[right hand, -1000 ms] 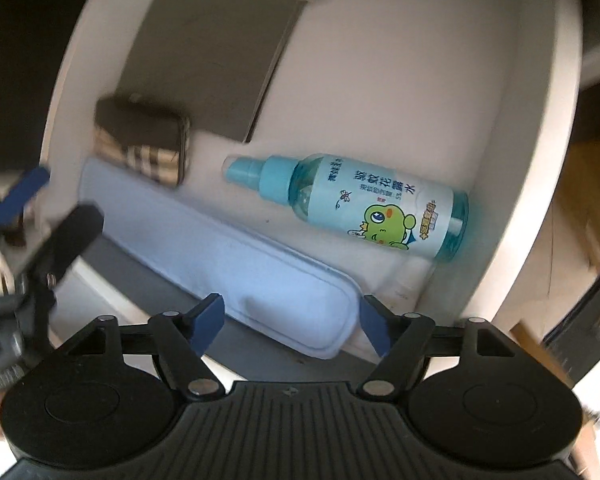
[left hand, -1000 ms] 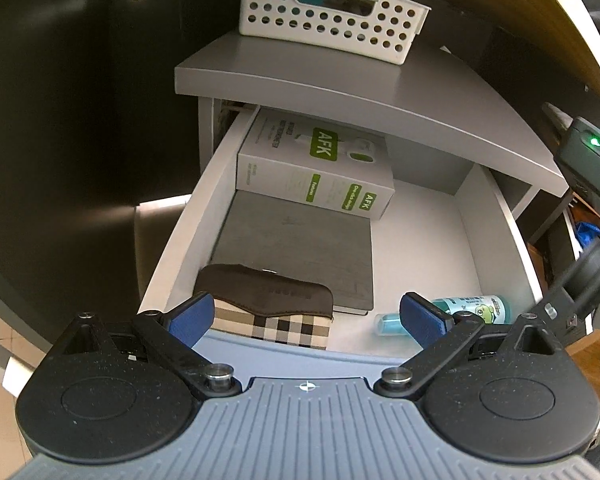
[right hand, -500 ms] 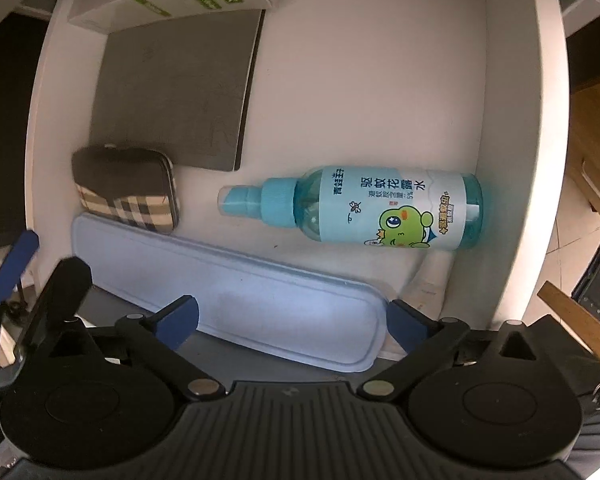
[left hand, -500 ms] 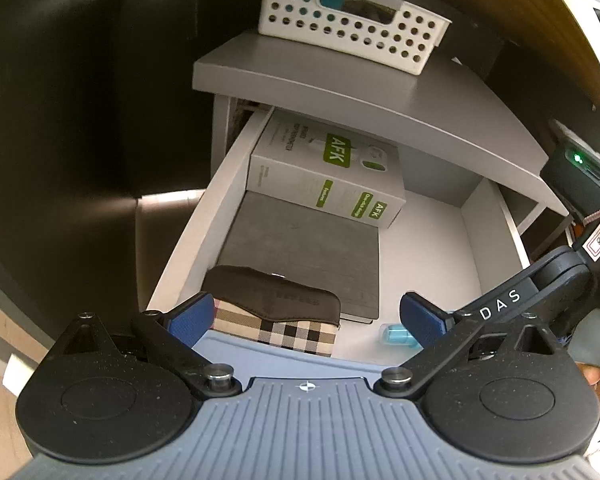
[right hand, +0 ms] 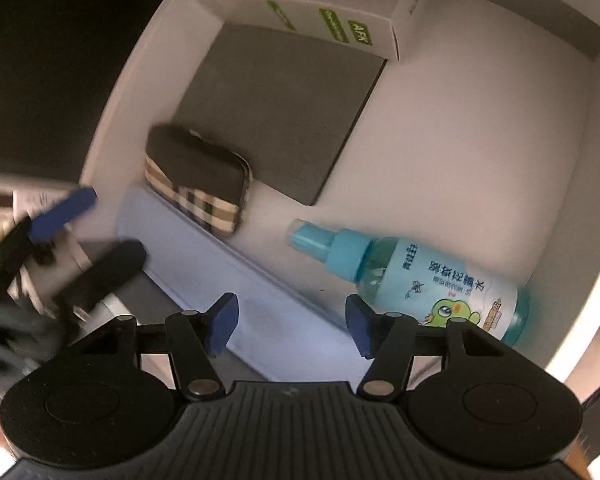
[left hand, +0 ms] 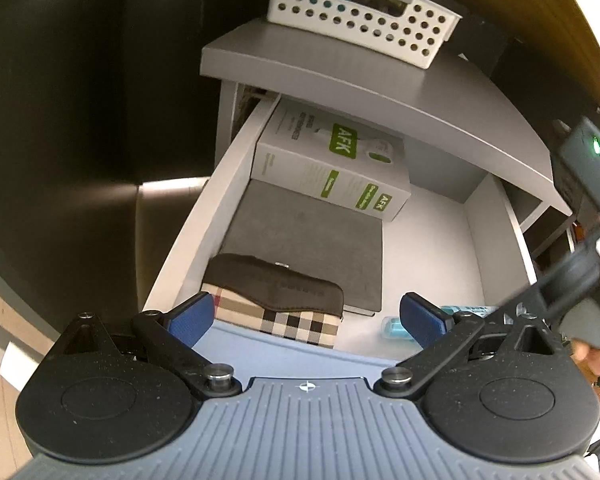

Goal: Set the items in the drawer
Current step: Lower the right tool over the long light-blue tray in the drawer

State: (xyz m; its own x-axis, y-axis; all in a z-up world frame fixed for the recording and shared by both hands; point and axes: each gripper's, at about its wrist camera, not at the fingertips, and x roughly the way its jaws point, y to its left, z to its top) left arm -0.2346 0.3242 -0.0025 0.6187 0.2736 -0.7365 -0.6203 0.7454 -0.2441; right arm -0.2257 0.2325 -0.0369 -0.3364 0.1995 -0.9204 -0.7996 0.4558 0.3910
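**Drawer open, four items inside**

The drawer (left hand: 192, 236) stands pulled out under a grey shelf (left hand: 380, 92). At its back lies a white box (left hand: 332, 168); in front of that a grey notebook (left hand: 308, 240), and a checked wallet (left hand: 276, 304) overlapping the notebook's near corner. A blue spray bottle (right hand: 420, 280) lies on its side near the right wall. A perforated white basket (left hand: 364, 16) sits on the shelf. The left gripper (left hand: 306, 318) and right gripper (right hand: 292, 324) both hover with fingers apart, holding nothing.
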